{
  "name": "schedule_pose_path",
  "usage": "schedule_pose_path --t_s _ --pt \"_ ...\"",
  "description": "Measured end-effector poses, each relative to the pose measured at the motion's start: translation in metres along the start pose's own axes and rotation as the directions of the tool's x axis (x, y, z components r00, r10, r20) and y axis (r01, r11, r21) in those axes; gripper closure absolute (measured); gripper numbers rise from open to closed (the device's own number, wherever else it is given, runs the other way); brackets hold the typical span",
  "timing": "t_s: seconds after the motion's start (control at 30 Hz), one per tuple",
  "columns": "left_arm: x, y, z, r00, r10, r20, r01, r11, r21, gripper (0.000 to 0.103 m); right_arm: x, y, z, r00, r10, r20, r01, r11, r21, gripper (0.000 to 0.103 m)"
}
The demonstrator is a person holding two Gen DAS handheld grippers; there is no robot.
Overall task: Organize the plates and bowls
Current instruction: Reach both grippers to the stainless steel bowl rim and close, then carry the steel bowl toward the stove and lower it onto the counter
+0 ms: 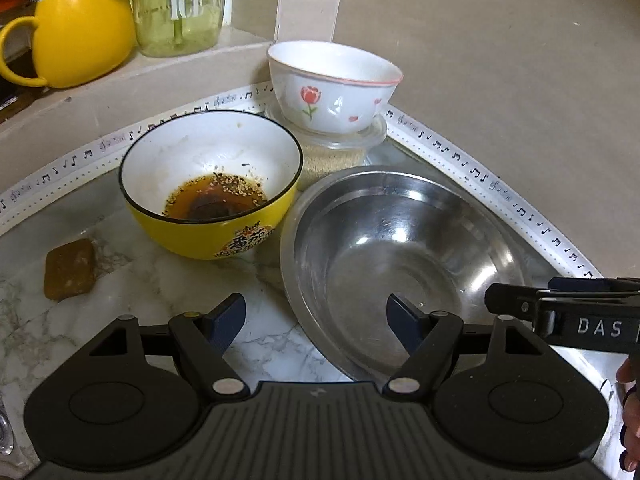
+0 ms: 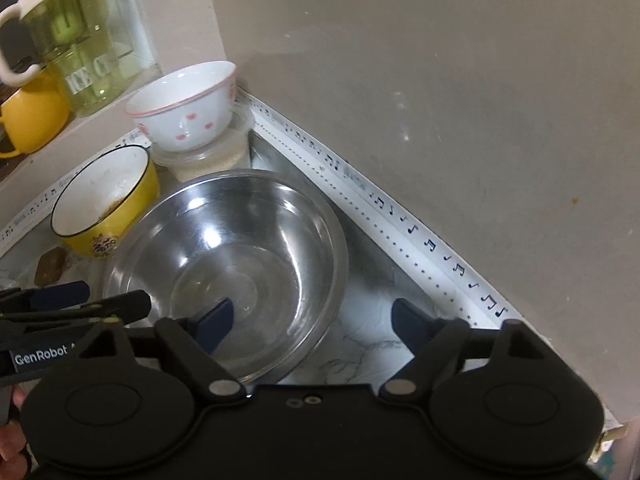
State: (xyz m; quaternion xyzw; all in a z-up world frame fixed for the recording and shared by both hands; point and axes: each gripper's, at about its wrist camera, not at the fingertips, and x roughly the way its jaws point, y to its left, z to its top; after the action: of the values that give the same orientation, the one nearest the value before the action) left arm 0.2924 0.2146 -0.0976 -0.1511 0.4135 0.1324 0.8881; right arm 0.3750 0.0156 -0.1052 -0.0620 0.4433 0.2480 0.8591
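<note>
A steel bowl (image 1: 404,256) (image 2: 236,264) sits on the marble counter in the corner. A yellow bowl (image 1: 212,184) (image 2: 104,204) with brown sauce dregs stands to its left. A white bowl with a red flower (image 1: 332,84) (image 2: 184,104) rests on a lidded clear container (image 1: 340,148) (image 2: 212,156) behind them. My left gripper (image 1: 316,320) is open and straddles the steel bowl's near-left rim. My right gripper (image 2: 310,320) is open and straddles the steel bowl's near-right rim. Neither holds anything.
A yellow mug (image 1: 76,32) (image 2: 28,120) and a green "ICE" jar (image 1: 180,8) (image 2: 80,56) stand on a raised ledge at the back left. A brown block (image 1: 70,268) lies left on the counter. Walls with music-note tape (image 2: 400,220) close the corner.
</note>
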Motion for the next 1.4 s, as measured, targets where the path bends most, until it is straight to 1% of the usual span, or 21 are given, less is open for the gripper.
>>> schedule_pose_path --t_s 0.03,0.1,0.13,0.27,0.33,0.37,0.43,0.5,0.7,0.8,1.0,1.13,1.4 --pt "0.002 0.000 0.000 1.000 0.002 -0.001 -0.002 1.000 -0.003 0.027 0.002 -0.002 0.000 1.000 0.004 -0.006 -0.004 1.000 0.011 0.024" --pt "0.005 0.000 0.001 1.000 -0.004 -0.011 0.004 1.000 -0.007 0.040 0.006 -0.004 0.000 1.000 0.016 -0.021 -0.016 1.000 0.021 0.035" --pt "0.007 0.000 0.001 1.000 -0.004 -0.016 0.004 1.000 -0.010 0.043 0.007 -0.005 -0.001 1.000 0.018 -0.022 -0.017 1.000 0.024 0.039" --pt "0.008 0.000 0.002 1.000 -0.005 -0.018 0.005 1.000 -0.014 0.062 0.010 -0.009 -0.001 0.999 0.024 -0.025 -0.023 0.999 0.044 0.049" --pt "0.009 0.000 0.003 1.000 0.002 -0.021 -0.003 1.000 -0.015 0.067 0.010 -0.010 -0.001 0.999 0.030 -0.026 -0.028 0.998 0.054 0.056" --pt "0.010 0.000 0.003 1.000 0.005 -0.023 -0.006 1.000 -0.012 0.072 0.010 -0.011 -0.002 0.999 0.033 -0.025 -0.031 0.998 0.059 0.057" --pt "0.011 -0.002 0.002 1.000 0.018 -0.025 -0.018 1.000 -0.003 0.076 0.010 -0.011 -0.001 0.999 0.033 -0.026 -0.032 0.998 0.059 0.063" --pt "0.010 -0.002 0.002 0.999 0.028 -0.021 -0.028 1.000 0.002 0.083 0.010 -0.009 -0.001 0.999 0.027 -0.028 -0.025 0.998 0.051 0.068" --pt "0.007 -0.003 0.001 0.999 0.044 -0.007 -0.043 0.999 0.027 0.085 0.007 -0.002 -0.002 1.000 0.013 -0.026 -0.013 1.000 0.009 0.078" --pt "0.002 -0.004 0.000 0.999 0.044 0.000 -0.044 0.999 0.028 0.085 0.002 0.002 -0.003 1.000 -0.006 -0.018 0.005 1.000 -0.016 0.081" --pt "-0.015 -0.009 -0.006 0.999 0.042 0.020 -0.043 0.998 0.049 0.085 -0.011 0.001 -0.008 1.000 -0.008 -0.009 0.008 1.000 -0.028 0.081" --pt "-0.037 -0.014 -0.011 0.999 0.036 0.038 -0.038 0.997 0.063 0.085 -0.028 0.002 -0.012 1.000 -0.009 0.002 0.009 0.999 -0.039 0.081" --pt "-0.090 -0.031 -0.030 0.997 -0.001 0.077 -0.006 0.995 0.096 0.085 -0.086 -0.004 -0.030 0.999 -0.005 0.049 0.005 1.000 -0.011 0.081"
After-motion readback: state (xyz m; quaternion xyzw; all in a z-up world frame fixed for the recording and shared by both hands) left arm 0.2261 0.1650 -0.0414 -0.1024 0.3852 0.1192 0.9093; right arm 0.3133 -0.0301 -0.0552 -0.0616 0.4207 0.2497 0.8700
